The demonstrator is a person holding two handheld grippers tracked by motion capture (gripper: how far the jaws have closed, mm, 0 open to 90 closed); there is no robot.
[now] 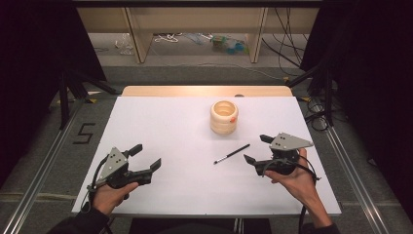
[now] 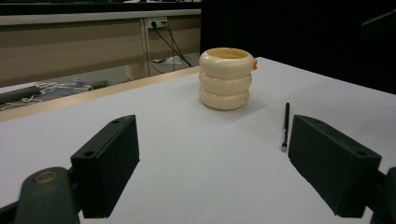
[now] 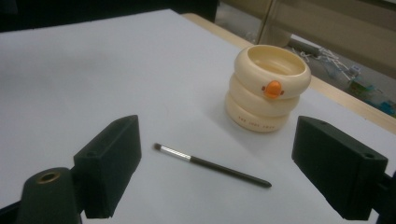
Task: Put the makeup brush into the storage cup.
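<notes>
Brush [image 1: 232,154] lies untouched right of tabletop centre, near the cream holder [image 1: 224,117]; presumably insertion remains. Both the left gripper [image 1: 146,157] and the right gripper [image 1: 257,148] are spread wide, grasping nothing.

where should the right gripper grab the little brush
Grip the brush on its thin dark handle near mid-length, coming from above with the jaws across it: it lies flat on the table, apart from the cream holder. The right gripper is nearest.

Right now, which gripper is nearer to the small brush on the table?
The right gripper. It sits just beside the brush, fingers open toward it. The left gripper is well across the table, on the brush's other side, also open.
</notes>
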